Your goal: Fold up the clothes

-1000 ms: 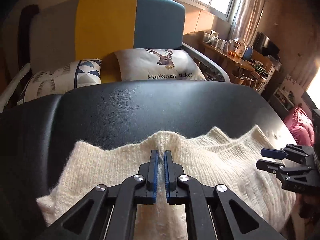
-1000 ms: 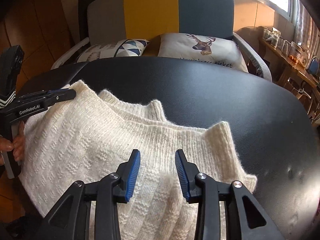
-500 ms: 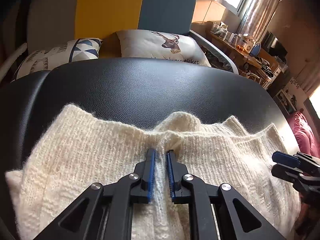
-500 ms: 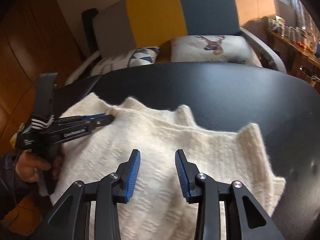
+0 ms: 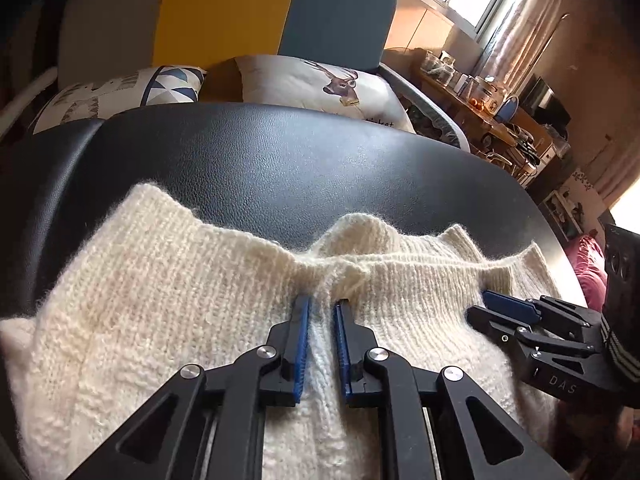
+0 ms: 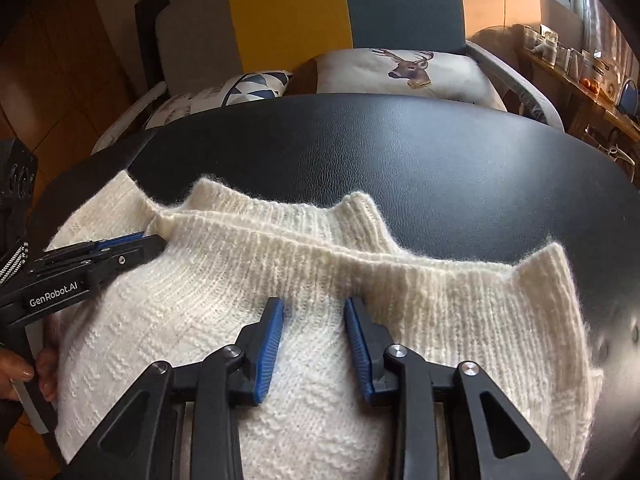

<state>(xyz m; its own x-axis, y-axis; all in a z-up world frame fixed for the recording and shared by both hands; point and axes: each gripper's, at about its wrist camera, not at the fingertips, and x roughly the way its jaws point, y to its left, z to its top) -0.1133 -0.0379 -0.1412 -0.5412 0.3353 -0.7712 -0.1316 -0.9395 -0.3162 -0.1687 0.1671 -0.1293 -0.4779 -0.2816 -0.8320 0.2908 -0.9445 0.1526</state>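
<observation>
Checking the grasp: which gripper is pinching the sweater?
The left gripper: its jaws are nearly closed on a ridge of the cream sweater. The right gripper hovers open.

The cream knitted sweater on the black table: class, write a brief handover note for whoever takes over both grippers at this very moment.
Left gripper: shut on a pinch of the cream knitted sweater near its ribbed far edge.
Right gripper: open, jaws apart over the knit, gripping nothing.
Sweater: lies on the black table, already doubled in layers, ribbed edges staggered along the far side.
Done: at least one fold.
Left: grip with the right, finish folding, even out the edges.
</observation>
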